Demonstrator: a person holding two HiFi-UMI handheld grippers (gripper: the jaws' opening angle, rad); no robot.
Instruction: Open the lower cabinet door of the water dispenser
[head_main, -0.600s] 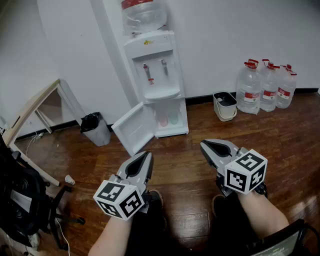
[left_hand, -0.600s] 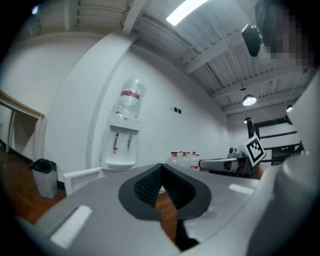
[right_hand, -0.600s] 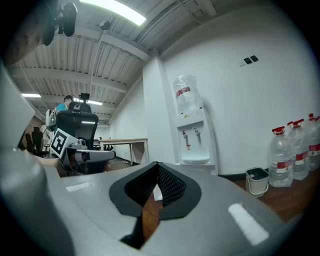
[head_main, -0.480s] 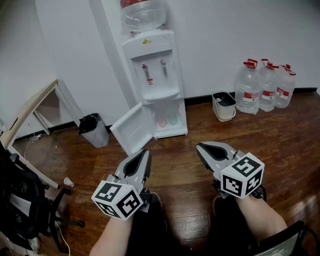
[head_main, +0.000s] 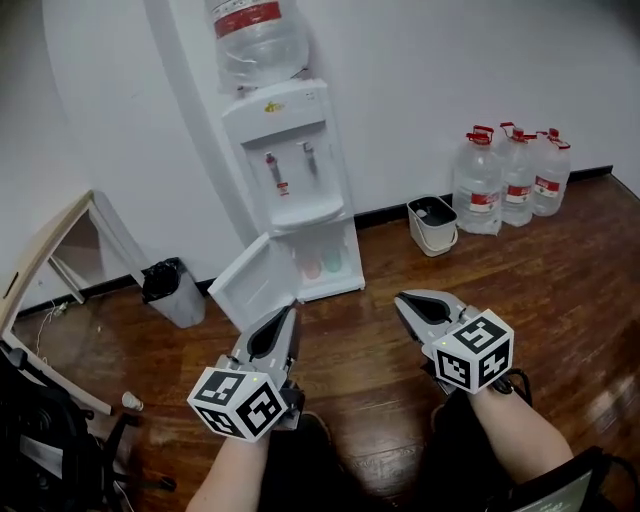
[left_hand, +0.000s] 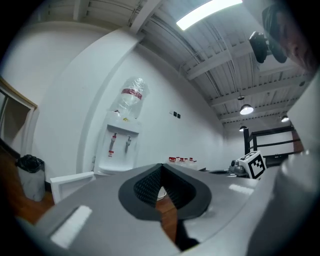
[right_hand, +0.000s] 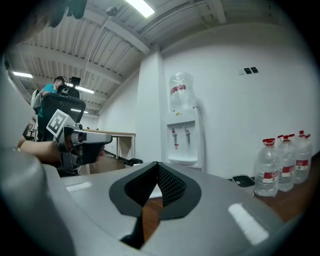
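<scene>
the lower cabinet door (head_main: 250, 288) of the water dispenser (head_main: 285, 165) stands swung wide from the dispenser's foot, so we judge the task done. our left tool (head_main: 288, 312) and right tool (head_main: 402, 299), well short of the dispenser, are both closed and empty.

Cropped by the head view's top edge: bottle (head_main: 255, 45) on the water dispenser (head_main: 285, 150). Too small to identify: two pale things (head_main: 312, 268) inside the open lower cabinet (head_main: 330, 291) (one pinkish, one greenish). Cut by the left edge: black chair (head_main: 40, 440). Unreadable: jug labels (head_main: 483, 197).
</scene>
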